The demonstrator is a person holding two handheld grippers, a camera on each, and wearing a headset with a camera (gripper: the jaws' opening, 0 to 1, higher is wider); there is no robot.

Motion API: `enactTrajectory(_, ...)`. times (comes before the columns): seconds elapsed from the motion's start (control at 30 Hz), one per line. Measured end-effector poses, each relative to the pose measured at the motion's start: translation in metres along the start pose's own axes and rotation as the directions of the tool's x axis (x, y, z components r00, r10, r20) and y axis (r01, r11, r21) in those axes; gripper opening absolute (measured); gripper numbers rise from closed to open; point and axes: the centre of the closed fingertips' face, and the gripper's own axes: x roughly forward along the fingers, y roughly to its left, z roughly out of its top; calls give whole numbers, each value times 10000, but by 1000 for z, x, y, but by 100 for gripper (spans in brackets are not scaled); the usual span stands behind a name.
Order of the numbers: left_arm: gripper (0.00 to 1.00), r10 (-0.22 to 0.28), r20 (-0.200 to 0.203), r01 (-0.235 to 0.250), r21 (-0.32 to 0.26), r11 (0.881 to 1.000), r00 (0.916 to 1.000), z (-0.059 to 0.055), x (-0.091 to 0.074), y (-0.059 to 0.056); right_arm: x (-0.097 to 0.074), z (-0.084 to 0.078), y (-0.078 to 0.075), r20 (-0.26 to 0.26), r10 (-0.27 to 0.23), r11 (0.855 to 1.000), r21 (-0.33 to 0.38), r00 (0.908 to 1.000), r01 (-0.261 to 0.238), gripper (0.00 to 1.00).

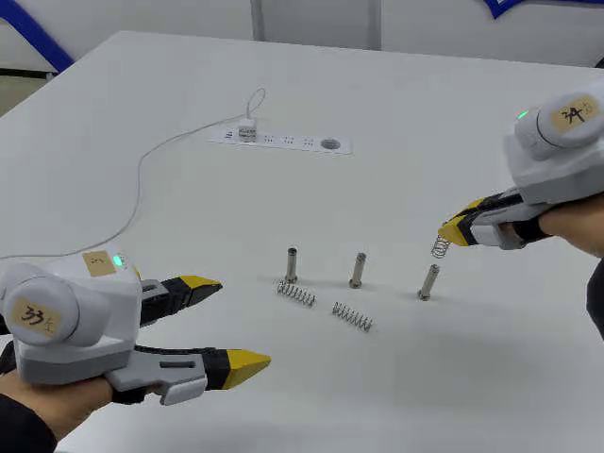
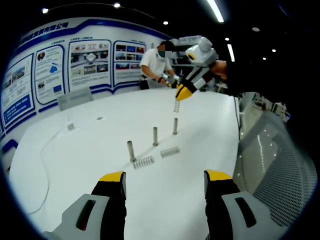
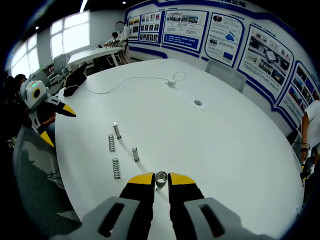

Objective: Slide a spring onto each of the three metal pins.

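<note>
Head view: right gripper point(image 1: 445, 236) hangs over the right pin point(image 1: 428, 281); left gripper point(image 1: 242, 321) sits low at the near left of the counter point(image 1: 189, 113).
Right jaws: pinching a spring point(image 1: 440, 247) by its upper end. It dangles just above the pin's top and looks not yet threaded.
Left jaws: spread, holding nothing.
Other pins: left pin point(image 1: 291, 265) and middle pin point(image 1: 358, 269) stand upright and bare.
Loose springs: first loose spring point(image 1: 295, 293) lies at the left pin's foot, second loose spring point(image 1: 351, 316) in front of the middle pin.
Risk, aim: the spring's lower end seems a little off the pin's axis. Lowered like that, a coil could catch the rim and tip the pin.
Risk, release: if the jaws let go before the coil is over the tip, the spring drops and rolls away.
</note>
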Motion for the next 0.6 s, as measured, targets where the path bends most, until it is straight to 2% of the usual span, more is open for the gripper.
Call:
enactTrajectory(0.2, 64, 12, -18, -12, -13, 10000, 10000, 0, 0, 0, 7, -9, -1, -192, -24, 10000, 93, 9998, 26, 12)
enactTrajectory(0.6, 64, 46, -31, -46, -58, 10000, 10000, -1, -1, 1, 15, -13, -1, -317, 68, 9997, 231, 9995, -61, 12)
